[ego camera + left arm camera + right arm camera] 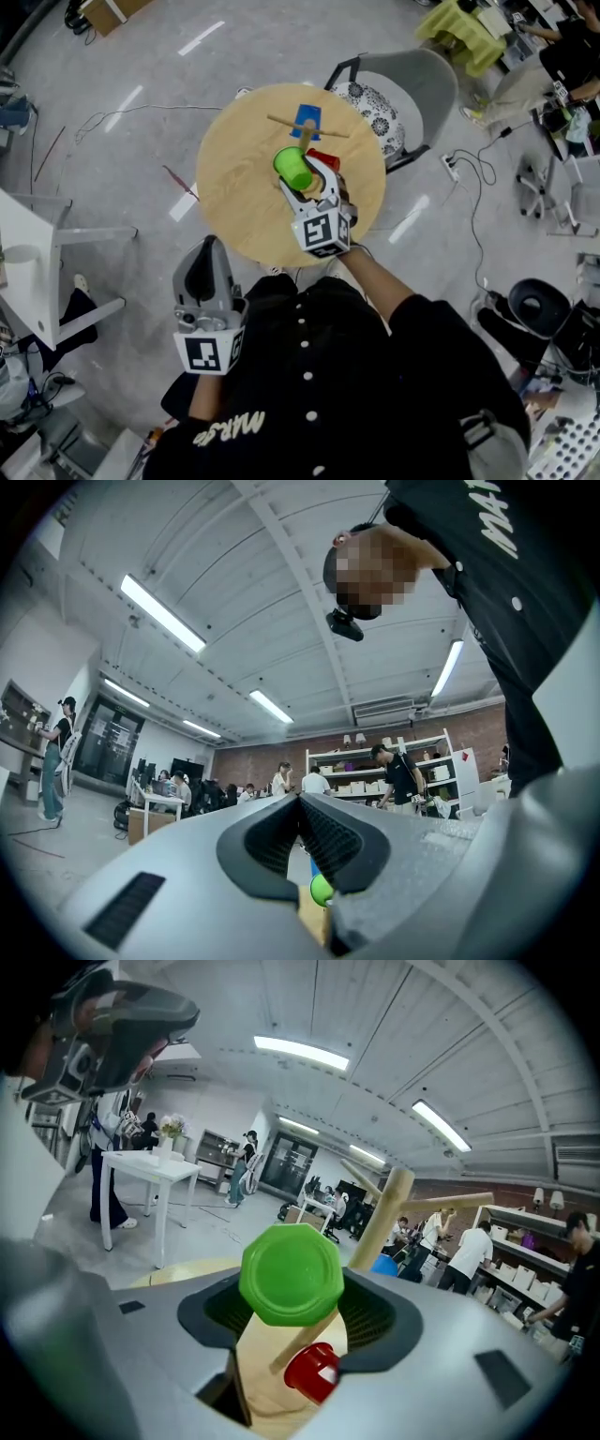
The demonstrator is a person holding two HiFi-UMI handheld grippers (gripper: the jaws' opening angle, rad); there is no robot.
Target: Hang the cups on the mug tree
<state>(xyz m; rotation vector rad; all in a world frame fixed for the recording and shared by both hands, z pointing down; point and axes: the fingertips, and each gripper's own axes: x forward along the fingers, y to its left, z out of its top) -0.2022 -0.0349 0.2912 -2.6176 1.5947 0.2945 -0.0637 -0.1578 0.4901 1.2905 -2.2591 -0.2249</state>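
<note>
A wooden mug tree (307, 137) stands on the round wooden table (234, 187). My right gripper (306, 178) is shut on a green cup (293, 169), held just in front of the tree. In the right gripper view the green cup's base (291, 1274) faces the camera between the pads, with the tree's pole (389, 1208) behind it. A red cup (324, 158) sits close to the tree's foot, below the green cup (312, 1371). A blue cup (307, 117) is on the tree's far side. My left gripper (208, 248) is shut and empty, held off the table near the person's body (300, 803).
A grey chair (412, 80) with a patterned cushion stands behind the table at the right. A white table (37, 272) is at the left, and cables lie on the floor. Several people and shelves show far off in both gripper views.
</note>
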